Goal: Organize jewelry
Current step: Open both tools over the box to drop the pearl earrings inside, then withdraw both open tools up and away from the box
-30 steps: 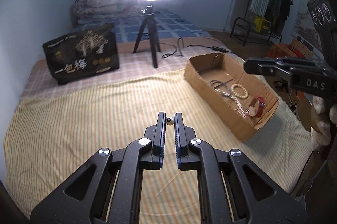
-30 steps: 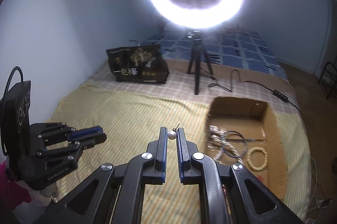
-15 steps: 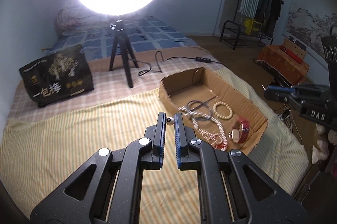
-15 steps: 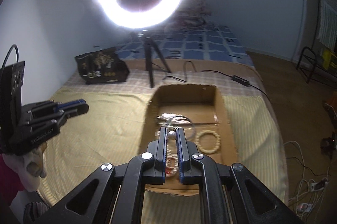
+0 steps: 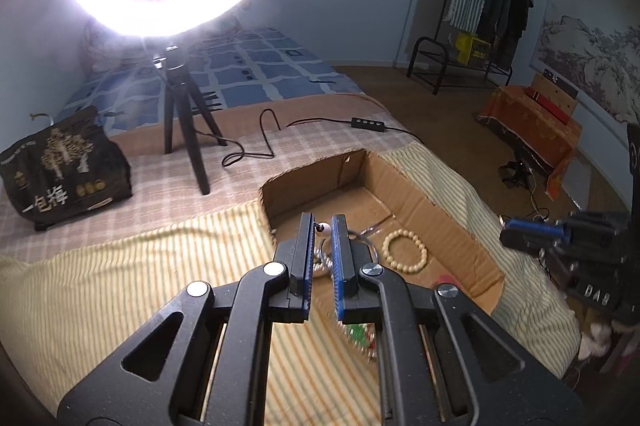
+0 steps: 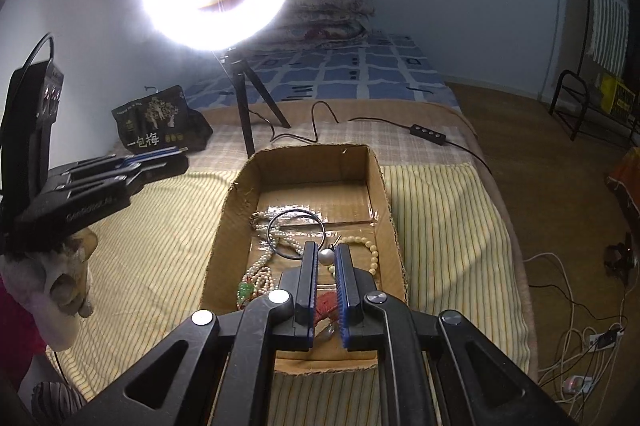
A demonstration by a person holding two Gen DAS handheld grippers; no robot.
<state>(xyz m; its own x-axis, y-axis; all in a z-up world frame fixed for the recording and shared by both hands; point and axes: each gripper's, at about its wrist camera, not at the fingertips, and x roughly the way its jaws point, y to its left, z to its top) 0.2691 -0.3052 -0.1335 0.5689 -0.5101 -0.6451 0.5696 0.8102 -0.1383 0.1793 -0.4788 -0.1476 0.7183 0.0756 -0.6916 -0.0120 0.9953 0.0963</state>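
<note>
Both tongs pinch a pearl earring apiece, the right gripper point(image 6: 327, 258) nipping its pearl point(image 6: 326, 256) directly above the cardboard box point(image 6: 384, 185), jewelry straight below, the left gripper point(image 5: 322, 229) closed on its pearl point(image 5: 326, 229) over the box's near edge.

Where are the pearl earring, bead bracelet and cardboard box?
pearl earring point(image 6: 325, 257), right wrist view, on the round pearl between the fingers.
bead bracelet point(image 5: 404, 252), left wrist view, on the ring's left beads.
cardboard box point(image 6: 307, 161), right wrist view, on the far inner wall.
</note>
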